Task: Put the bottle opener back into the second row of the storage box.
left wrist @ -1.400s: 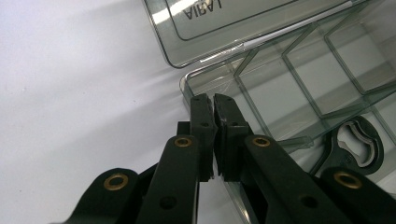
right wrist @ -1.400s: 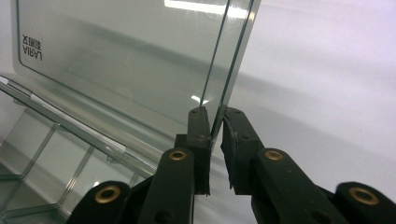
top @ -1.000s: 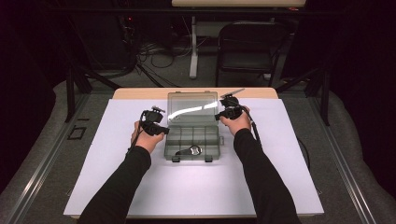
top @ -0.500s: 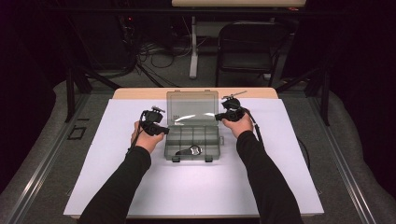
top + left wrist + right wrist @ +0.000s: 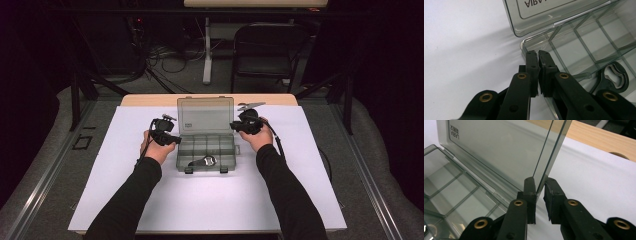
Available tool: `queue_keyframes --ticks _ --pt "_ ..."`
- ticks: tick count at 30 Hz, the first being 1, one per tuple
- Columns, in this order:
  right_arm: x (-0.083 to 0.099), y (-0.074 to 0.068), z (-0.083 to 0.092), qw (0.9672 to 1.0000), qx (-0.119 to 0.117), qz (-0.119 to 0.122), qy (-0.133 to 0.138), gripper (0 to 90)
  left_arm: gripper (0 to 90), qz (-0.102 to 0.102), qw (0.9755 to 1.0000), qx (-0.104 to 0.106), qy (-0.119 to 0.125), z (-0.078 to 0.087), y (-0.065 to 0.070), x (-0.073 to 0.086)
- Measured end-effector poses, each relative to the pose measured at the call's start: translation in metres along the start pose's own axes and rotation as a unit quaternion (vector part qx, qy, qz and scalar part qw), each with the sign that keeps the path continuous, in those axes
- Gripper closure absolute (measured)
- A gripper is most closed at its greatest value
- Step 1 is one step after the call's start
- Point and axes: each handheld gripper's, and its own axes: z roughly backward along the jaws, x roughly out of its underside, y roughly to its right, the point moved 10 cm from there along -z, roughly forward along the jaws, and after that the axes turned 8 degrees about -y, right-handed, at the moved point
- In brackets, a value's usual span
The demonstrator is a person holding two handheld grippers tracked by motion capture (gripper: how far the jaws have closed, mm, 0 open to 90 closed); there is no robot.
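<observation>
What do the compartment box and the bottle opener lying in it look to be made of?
The compartment box, with its raised lid, looks like smoke-tinted clear plastic, glossy: the white sheet shows through its walls and dividers, and reflections streak the lid. The bottle opener looks like dark metal with a dull sheen and paler worn edges around its cut-out, though a coated finish cannot be ruled out.

Upright lid (image 5: pixel 205 115) walls off the box's (image 5: pixel 206 147) far side, white mat (image 5: pixel 200 200) in front open
</observation>
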Motion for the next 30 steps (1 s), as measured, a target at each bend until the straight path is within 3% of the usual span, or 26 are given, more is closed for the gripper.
queue_keyframes --ticks 5,12,23,30 --pt "0.001 -0.001 0.002 0.9997 -0.009 0.014 0.017 80.1 87.1 0.002 1.0000 0.000 0.001 0.000 0.000 0.000" --pt "0.003 -0.004 0.008 0.9978 -0.011 0.059 0.029 80.5 87.2 0.000 1.0000 -0.001 0.001 0.000 0.000 0.000" --pt "0.006 -0.008 0.015 0.9925 -0.003 0.119 0.025 81.2 87.2 0.006 1.0000 0.002 0.007 0.000 0.000 0.001" --pt "0.007 -0.010 0.016 0.9901 0.002 0.138 0.028 81.4 87.1 0.010 0.9999 0.006 0.012 0.000 -0.001 0.001"
